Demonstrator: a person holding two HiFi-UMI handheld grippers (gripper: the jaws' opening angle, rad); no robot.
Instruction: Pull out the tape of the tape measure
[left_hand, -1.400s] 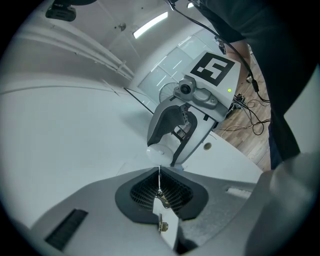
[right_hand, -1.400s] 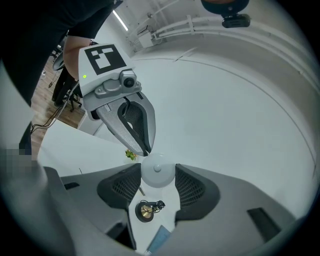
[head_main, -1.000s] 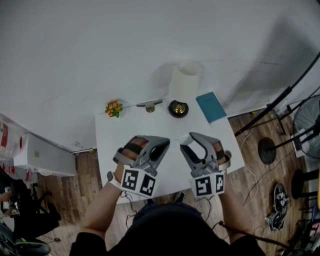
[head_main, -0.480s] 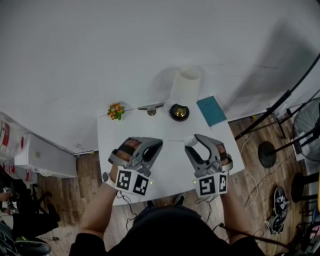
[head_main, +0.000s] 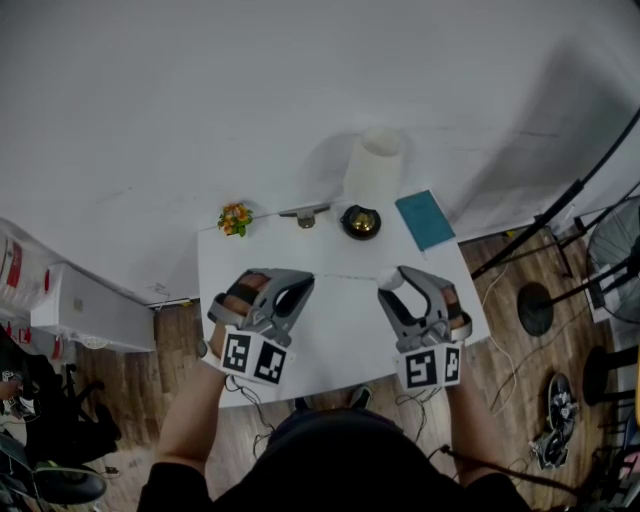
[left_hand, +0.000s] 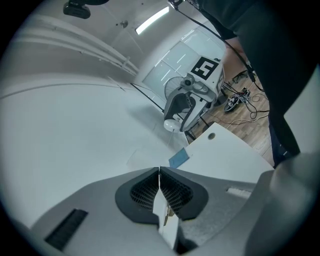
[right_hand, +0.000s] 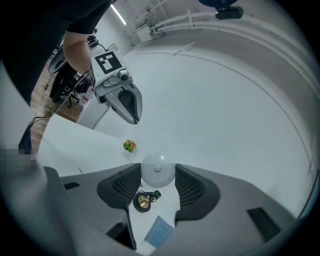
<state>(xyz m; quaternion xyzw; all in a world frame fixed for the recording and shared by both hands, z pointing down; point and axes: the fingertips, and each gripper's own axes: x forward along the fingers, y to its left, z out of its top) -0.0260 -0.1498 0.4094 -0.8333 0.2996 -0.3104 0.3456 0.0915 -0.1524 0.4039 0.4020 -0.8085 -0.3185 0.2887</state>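
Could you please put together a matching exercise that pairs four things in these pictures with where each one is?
Things:
1. round white tape measure case
2. thin white tape end
3. blue notebook
4. small orange flower

Places:
A. far left corner of the white table
B. pinched in the shut left gripper
C. far right corner of the table
D. held in the right gripper, off the table

Pairs: 1-D, 2-B, 3-C, 4-A
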